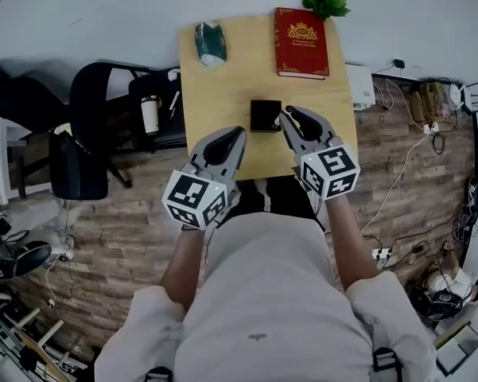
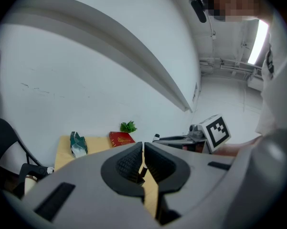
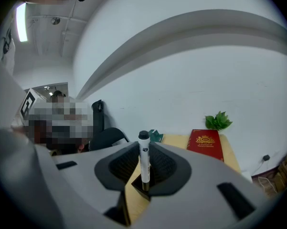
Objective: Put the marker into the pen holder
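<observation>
A white marker point(image 3: 143, 156) with a black cap stands upright between the jaws of my right gripper point(image 3: 144, 165), which is shut on it. Its lower end sits at the mouth of the black square pen holder point(image 3: 139, 185). In the head view the pen holder point(image 1: 265, 115) stands mid-table on the wooden table point(image 1: 215, 102), and my right gripper point(image 1: 285, 118) touches its right side. My left gripper point(image 1: 238, 134) hovers at the table's front edge, just left of the holder, shut with nothing in it. Through its jaws point(image 2: 143, 157) only a sliver of table shows.
A red book point(image 1: 301, 42) and a green plant point(image 1: 326, 4) lie at the table's far right. A teal packet point(image 1: 211, 43) is at the far left. A black chair point(image 1: 91, 130) with a white cup point(image 1: 149, 114) stands left of the table. Cables point(image 1: 417, 118) run across the floor at right.
</observation>
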